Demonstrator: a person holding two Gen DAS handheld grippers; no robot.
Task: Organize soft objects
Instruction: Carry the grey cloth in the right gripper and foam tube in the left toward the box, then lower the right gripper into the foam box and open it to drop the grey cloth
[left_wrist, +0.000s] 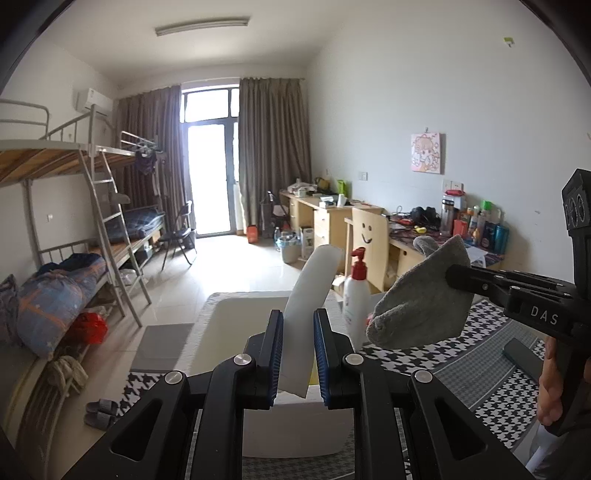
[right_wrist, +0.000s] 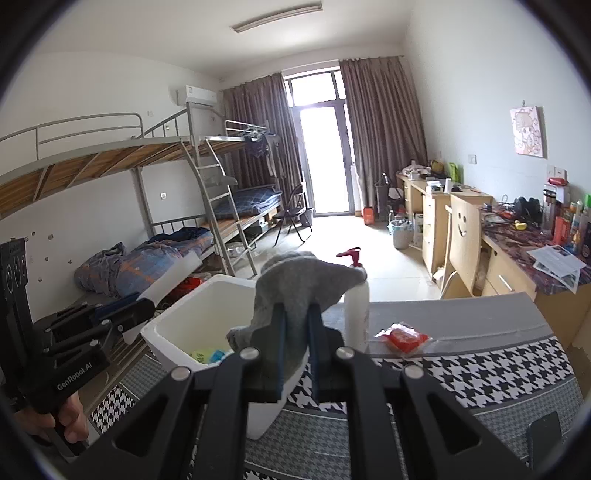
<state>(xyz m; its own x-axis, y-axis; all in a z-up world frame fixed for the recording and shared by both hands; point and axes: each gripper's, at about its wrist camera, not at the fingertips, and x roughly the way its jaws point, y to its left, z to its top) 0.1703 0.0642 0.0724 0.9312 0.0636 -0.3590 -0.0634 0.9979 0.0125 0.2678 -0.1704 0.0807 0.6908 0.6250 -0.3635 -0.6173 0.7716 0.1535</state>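
Observation:
My left gripper (left_wrist: 298, 326) is shut on a white foam slab (left_wrist: 314, 291), which sticks up and away over the open white foam box (left_wrist: 225, 332). In the right wrist view the same gripper (right_wrist: 144, 308) holds the slab (right_wrist: 173, 275) at the box's left side. My right gripper (right_wrist: 295, 319) is shut on a grey sock (right_wrist: 295, 282), which hangs over the near right part of the box (right_wrist: 192, 314). From the left wrist view the sock (left_wrist: 417, 299) droops from the right gripper (left_wrist: 452, 275), just right of the bottle. Green and blue items (right_wrist: 210, 356) lie in the box.
A white pump bottle with a red head (right_wrist: 356, 310) stands right behind the box. A red packet (right_wrist: 402, 338) lies on the houndstooth tablecloth (right_wrist: 480, 373). A dark flat object (left_wrist: 524, 358) rests near the right. Bunk beds stand left, desks and a chair right.

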